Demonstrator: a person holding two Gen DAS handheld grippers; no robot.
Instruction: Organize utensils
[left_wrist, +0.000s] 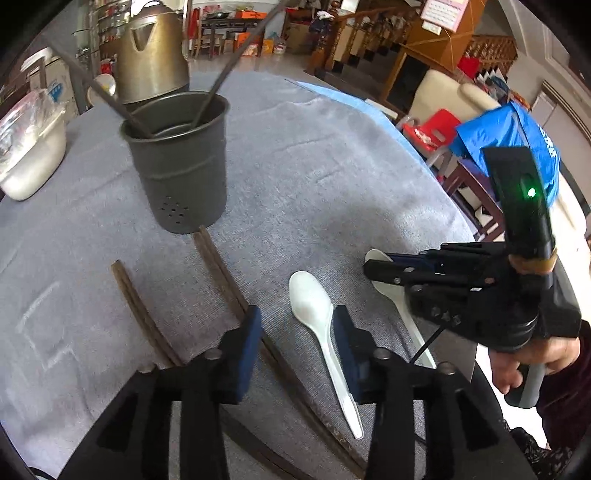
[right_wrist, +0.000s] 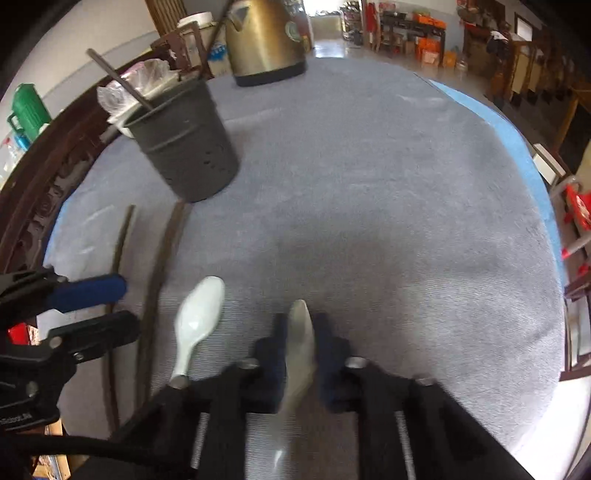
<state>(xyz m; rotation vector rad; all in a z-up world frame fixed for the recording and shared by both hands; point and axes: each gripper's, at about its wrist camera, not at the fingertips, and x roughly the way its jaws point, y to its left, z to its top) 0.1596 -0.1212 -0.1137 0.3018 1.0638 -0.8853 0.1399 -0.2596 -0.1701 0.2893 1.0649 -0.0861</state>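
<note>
A dark metal utensil holder (left_wrist: 179, 162) stands on the grey cloth with two chopsticks leaning in it; it also shows in the right wrist view (right_wrist: 184, 147). Dark chopsticks (left_wrist: 218, 266) and another chopstick (left_wrist: 136, 302) lie on the cloth below it. A white plastic spoon (left_wrist: 314, 310) lies between my left gripper's (left_wrist: 295, 332) open fingers. My right gripper (right_wrist: 299, 339) is shut on a second white spoon (right_wrist: 301, 343), also seen in the left wrist view (left_wrist: 391, 291). The first spoon (right_wrist: 199, 314) lies to its left.
A brass kettle (left_wrist: 151, 55) stands behind the holder. A plastic-covered white bowl (left_wrist: 29, 147) sits at the left. The round table's edge (left_wrist: 424, 147) curves on the right, with chairs and a blue bag (left_wrist: 509, 136) beyond.
</note>
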